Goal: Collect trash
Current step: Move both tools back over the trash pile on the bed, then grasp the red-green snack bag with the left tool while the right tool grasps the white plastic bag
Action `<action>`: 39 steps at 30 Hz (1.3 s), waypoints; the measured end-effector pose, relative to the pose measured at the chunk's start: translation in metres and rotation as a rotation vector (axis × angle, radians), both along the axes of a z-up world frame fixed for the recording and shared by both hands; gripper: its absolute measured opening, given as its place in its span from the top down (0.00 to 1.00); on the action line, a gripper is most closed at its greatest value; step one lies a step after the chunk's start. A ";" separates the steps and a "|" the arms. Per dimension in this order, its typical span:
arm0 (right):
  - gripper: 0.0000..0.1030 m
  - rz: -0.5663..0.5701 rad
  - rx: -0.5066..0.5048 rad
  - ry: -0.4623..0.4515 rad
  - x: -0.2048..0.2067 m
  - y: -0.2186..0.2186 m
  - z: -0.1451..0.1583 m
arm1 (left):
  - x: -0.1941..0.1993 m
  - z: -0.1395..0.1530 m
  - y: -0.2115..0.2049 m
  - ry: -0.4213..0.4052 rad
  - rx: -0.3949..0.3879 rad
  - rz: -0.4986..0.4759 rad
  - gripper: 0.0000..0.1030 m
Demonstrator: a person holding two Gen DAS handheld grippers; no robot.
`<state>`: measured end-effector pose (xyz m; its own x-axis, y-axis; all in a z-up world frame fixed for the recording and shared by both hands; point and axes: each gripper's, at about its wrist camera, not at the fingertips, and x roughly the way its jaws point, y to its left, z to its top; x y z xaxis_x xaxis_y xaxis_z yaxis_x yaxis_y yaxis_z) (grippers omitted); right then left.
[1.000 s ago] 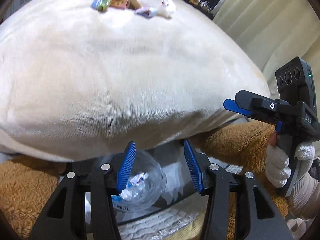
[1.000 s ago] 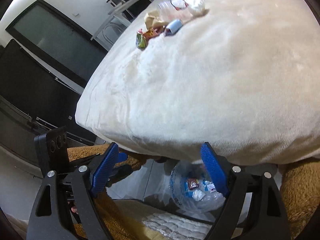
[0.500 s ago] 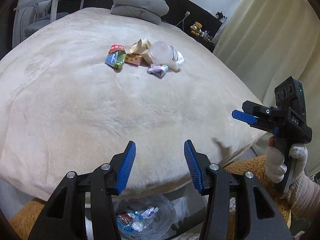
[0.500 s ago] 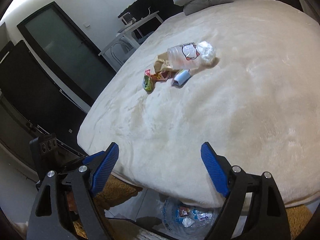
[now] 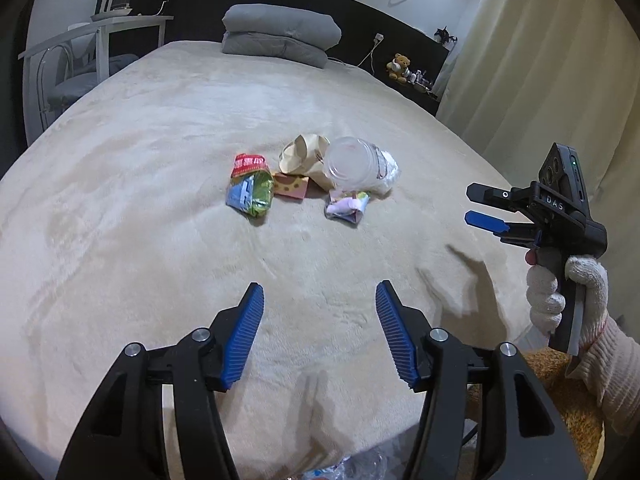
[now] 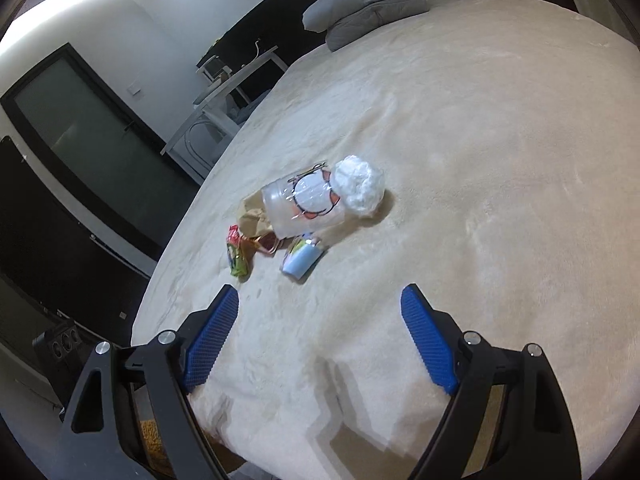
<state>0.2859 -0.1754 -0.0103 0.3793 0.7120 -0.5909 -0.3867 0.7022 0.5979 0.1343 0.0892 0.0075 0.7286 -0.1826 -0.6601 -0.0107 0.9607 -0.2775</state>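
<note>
A cluster of trash lies mid-bed: a clear plastic cup (image 5: 354, 160) (image 6: 302, 208) on its side, a crumpled white wad (image 6: 359, 185), a tan paper bag (image 5: 300, 152), a red and green snack wrapper (image 5: 250, 184) (image 6: 237, 254), and a pale blue packet (image 5: 347, 205) (image 6: 301, 261). My left gripper (image 5: 320, 304) hovers over the bed's near part, its jaws opening with nothing between them. My right gripper (image 6: 318, 308) (image 5: 474, 204) stands open and empty, short of the pile. A clear trash bag (image 5: 352, 470) peeks out below the bed's edge.
The cream blanket (image 5: 160, 200) covers the bed. Folded grey bedding (image 5: 280, 34) sits at its head. A white side table (image 5: 96, 32) stands left, curtains (image 5: 540, 60) right. A gloved hand (image 5: 568, 292) holds the right gripper. A dark screen (image 6: 72, 128) lines the wall.
Both grippers rose from below the bed's edge to above the blanket, bringing the trash pile into full view. The trash bag dropped almost out of sight. The left jaws widened.
</note>
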 end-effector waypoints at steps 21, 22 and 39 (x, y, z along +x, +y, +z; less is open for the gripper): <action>0.43 -0.112 0.055 0.188 0.112 0.028 -0.048 | 0.105 -0.030 0.038 0.048 0.080 0.006 0.30; 0.44 -0.118 0.052 0.189 0.115 0.030 -0.048 | 0.107 -0.032 0.040 0.052 0.080 0.010 0.30; 0.63 -0.069 -0.019 0.125 0.116 0.053 -0.043 | 0.135 -0.048 0.047 0.083 0.058 0.011 0.30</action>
